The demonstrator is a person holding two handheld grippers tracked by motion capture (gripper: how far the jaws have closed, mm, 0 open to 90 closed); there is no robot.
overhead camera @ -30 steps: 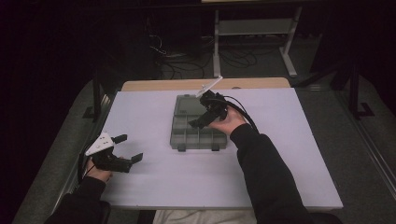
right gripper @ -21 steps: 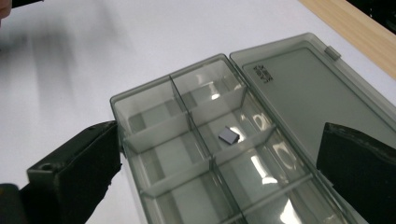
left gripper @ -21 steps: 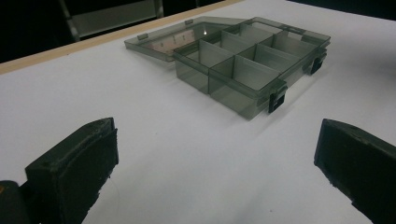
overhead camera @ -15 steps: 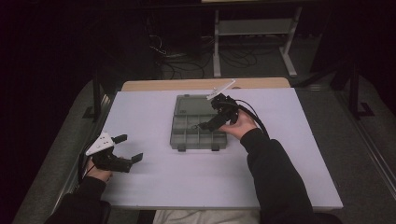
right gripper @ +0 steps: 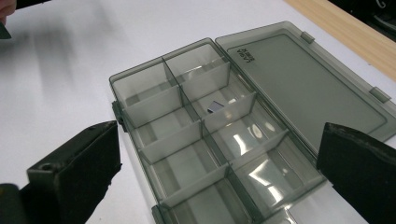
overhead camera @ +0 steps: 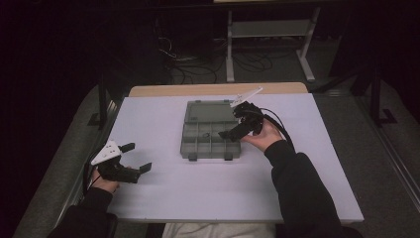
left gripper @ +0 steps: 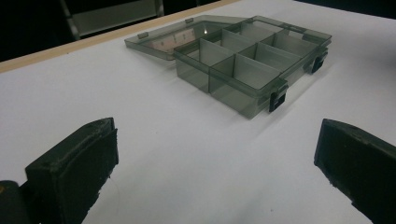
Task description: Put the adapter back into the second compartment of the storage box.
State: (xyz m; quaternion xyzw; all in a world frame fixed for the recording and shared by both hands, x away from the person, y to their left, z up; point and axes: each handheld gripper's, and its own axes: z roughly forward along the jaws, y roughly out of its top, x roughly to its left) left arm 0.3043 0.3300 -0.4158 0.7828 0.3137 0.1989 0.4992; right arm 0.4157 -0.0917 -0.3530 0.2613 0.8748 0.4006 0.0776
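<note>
The organizer box (overhead camera: 210,134) lies open near the middle of the surface (overhead camera: 297,198), toward its far edge, lid (overhead camera: 210,110) folded flat toward the far edge, and the right gripper (overhead camera: 232,133) hovers over its right side with fingers spread and nothing between them. A small dark item (right gripper: 215,106) sits in one middle compartment (what it is, I cannot tell), so the step looks like work inside the box. Next probably calls for lowering accurately between the dividers, while the left gripper (overhead camera: 134,157), fingers released, waits near the left edge.
</note>
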